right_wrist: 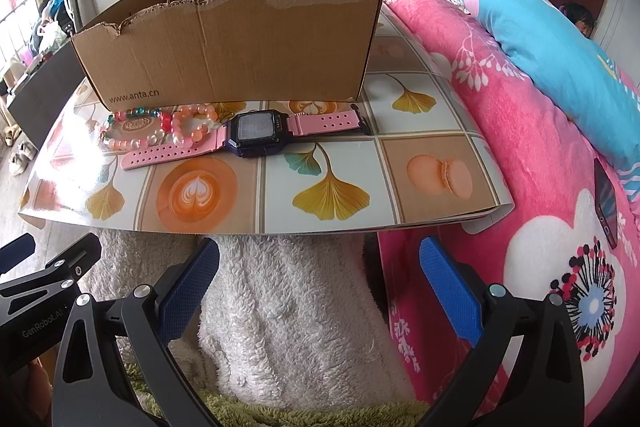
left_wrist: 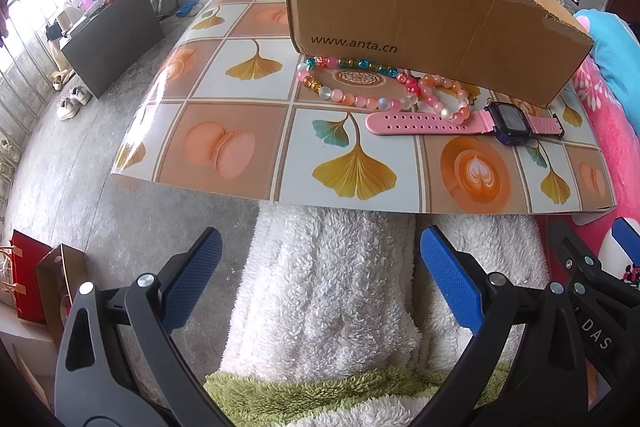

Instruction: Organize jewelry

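While both hand-held grippers gape empty, right view alone shows a phone [right_wrist: 605,203], perhaps, left view shoes [left_wrist: 74,101].

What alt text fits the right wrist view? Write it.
A pink-strapped digital watch and pastel beaded bracelets lie on a patterned tabletop before a torn cardboard box. The open blue-padded right tongs hang short of the table.

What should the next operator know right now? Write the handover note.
Left gripper: open, empty, short of the table edge.
Right gripper: open, empty, same.
Bead strands and pink watch lie on the patterned tabletop, in front of the cardboard box; the watch strap touches the beads.
Done: nothing visibly moved.
Left: presumably all pieces go into the box; its inside is hidden.
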`<state>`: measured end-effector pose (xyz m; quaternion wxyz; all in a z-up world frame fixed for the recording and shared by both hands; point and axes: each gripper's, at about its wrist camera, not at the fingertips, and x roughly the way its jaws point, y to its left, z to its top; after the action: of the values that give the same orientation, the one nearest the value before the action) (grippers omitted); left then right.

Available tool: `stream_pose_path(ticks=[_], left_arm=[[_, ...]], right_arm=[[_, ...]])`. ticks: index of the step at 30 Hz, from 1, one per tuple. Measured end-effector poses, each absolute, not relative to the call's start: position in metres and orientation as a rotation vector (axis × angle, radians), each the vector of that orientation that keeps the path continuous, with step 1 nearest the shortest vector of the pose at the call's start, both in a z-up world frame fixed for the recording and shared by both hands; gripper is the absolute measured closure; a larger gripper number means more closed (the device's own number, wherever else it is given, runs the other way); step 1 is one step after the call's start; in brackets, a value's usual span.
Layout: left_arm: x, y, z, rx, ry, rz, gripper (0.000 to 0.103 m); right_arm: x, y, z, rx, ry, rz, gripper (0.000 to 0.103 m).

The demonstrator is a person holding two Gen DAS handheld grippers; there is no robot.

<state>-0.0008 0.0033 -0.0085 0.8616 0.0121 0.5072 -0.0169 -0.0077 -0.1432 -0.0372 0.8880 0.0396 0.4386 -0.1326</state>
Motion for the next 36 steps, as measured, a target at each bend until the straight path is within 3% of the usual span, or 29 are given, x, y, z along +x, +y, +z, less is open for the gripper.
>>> stream_pose_path(ticks=[36], left_arm=[[-0.0037, 0.0085, -0.0118, 0.026, 1.067, -0.026, 0.007]], right_arm=[[-0.0085, -0.1444, -0.0405, 0.083, 0.913, -0.274, 0.005]])
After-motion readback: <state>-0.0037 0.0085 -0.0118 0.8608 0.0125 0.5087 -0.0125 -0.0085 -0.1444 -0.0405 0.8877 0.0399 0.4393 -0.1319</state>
